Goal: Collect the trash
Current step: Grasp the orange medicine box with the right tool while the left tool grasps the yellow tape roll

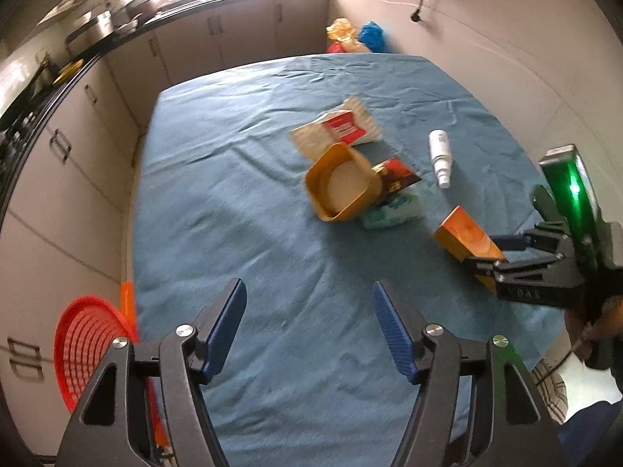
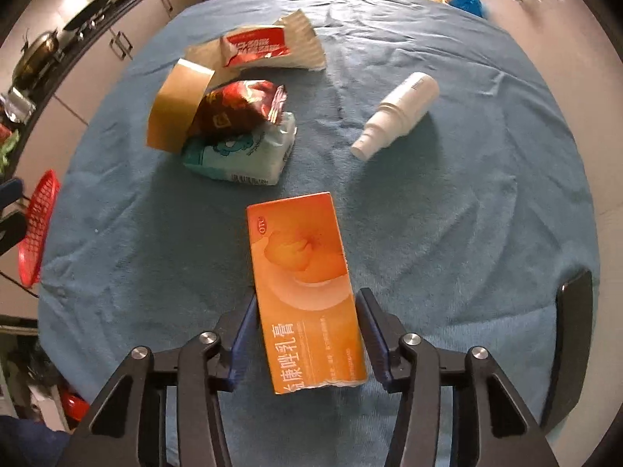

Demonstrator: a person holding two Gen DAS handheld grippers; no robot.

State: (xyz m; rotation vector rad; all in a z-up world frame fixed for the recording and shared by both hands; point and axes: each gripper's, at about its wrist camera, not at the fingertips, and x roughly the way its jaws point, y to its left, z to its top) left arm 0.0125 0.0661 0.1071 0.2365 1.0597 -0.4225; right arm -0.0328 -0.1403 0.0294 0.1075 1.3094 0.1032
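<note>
The orange box [image 2: 305,292], a long flat carton with a glossy printed face, lies on the blue cloth [image 2: 447,233], a soft, wrinkled cover over the table. The right gripper [image 2: 301,334] has its ridged blue pads on either long side of the box; a thin gap shows on the right side, so I cannot tell whether they press on it. Beyond the box lies a smooth white spray bottle [image 2: 397,114] on its side, off to the right. To the left of the bottle is a heap: a soft tissue pack [image 2: 241,155], a shiny crinkled red wrapper [image 2: 237,109], a tan plastic tub [image 2: 177,107] tipped on its side, and a ribbed paper bag [image 2: 280,48]. The left gripper [image 1: 309,332] hangs half-wide over bare cloth with nothing between its pads. A red mesh basket [image 1: 83,344] sits past the cloth's left edge.
</note>
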